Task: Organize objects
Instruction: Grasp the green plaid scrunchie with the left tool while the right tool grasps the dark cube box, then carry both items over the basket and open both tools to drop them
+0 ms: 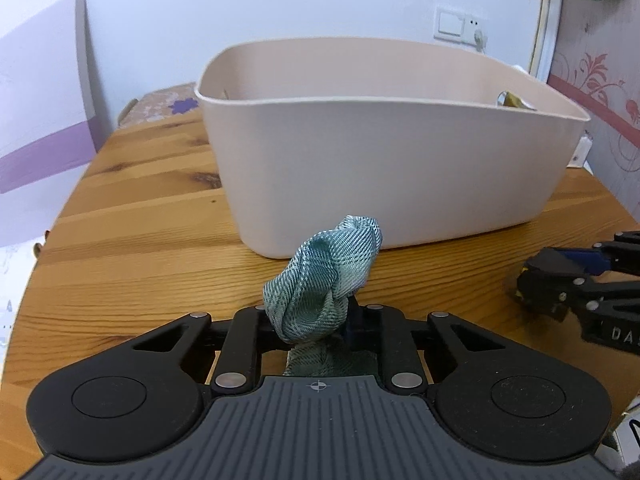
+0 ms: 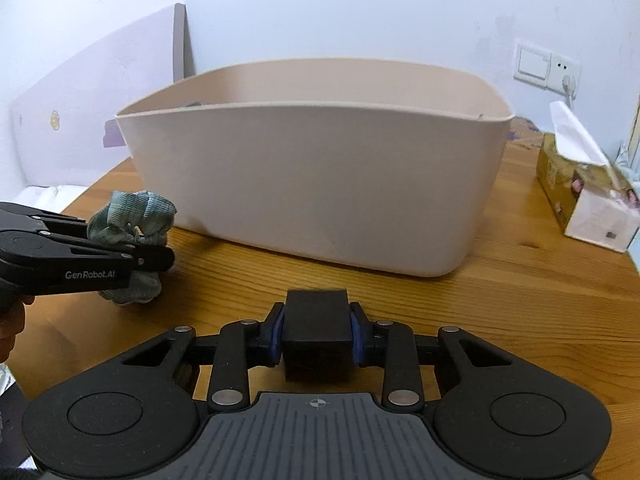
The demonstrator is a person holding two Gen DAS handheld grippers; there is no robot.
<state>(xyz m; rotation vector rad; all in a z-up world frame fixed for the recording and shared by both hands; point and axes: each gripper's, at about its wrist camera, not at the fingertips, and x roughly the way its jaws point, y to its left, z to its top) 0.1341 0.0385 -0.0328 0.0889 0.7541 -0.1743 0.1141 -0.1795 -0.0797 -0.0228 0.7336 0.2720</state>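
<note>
Up close, the left tongs (image 1: 320, 320) were clamped on a bunched-up teal cloth (image 1: 324, 280), and the right tongs (image 2: 318, 334) were pinched tight on a small black block (image 2: 316, 328). Both hung over the knotty pine table (image 1: 140, 216), just in front of a big beige plastic bin (image 1: 380, 168). A tissue box (image 2: 580, 204) sat off to the right, with a white wall (image 2: 360, 8) and its light switch (image 2: 532, 64) behind.

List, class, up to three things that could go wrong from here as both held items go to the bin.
1. The green cloth bulges loosely out of the left gripper; it might snag the beige bin rim.
2. The right gripper pinches the black block by its sides; it could slip.
</note>
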